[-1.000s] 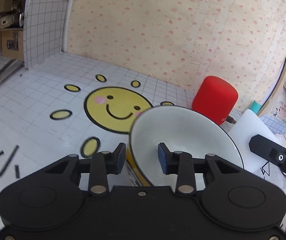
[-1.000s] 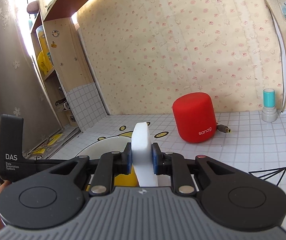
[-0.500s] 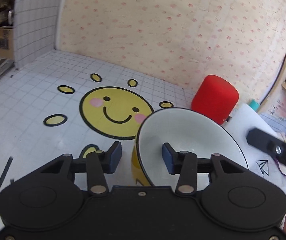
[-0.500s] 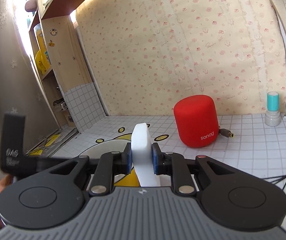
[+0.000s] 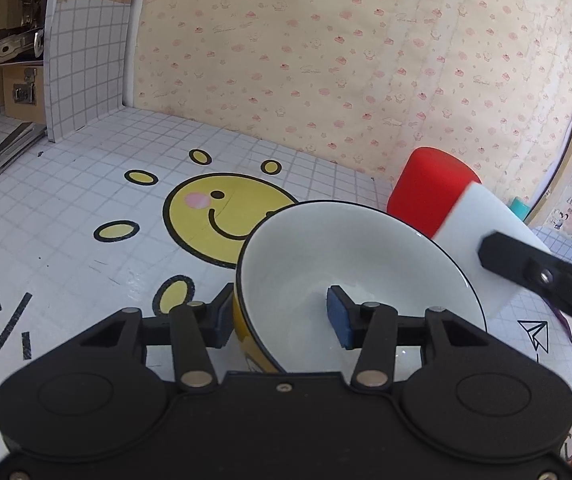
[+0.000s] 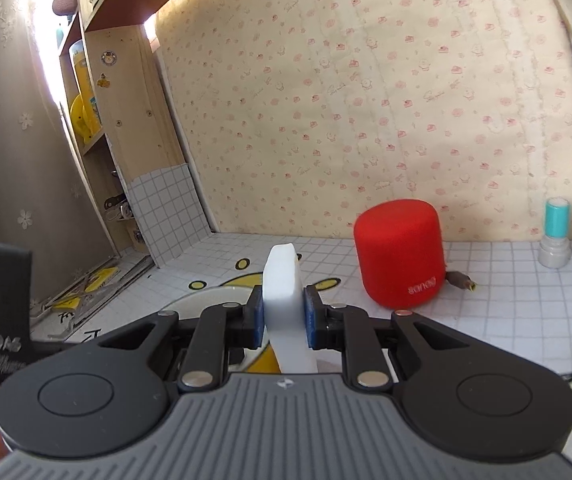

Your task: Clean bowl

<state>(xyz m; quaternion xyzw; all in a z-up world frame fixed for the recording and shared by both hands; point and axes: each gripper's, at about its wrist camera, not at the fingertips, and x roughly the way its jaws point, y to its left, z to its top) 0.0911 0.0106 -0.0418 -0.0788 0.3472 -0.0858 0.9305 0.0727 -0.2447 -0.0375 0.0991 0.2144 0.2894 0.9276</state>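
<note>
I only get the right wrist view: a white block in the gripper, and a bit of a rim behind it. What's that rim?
Observer: A bowl, white inside, and nothing lies in it.
Visitor: Is anything holding it?
Observer: The left gripper straddles its near wall, one finger outside and one inside. Whether they press on it, I cannot tell.
Visitor: And my block?
Observer: That sponge sits just beyond the bowl's right rim, not inside it.

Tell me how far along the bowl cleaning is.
Done: the right gripper is shut on the white sponge, and the left gripper straddles the bowl rim, its jaws having just opened slightly. In hand: bringing the sponge beside the bowl. Left: wiping the inside, which the sponge hasn't touched.
</note>
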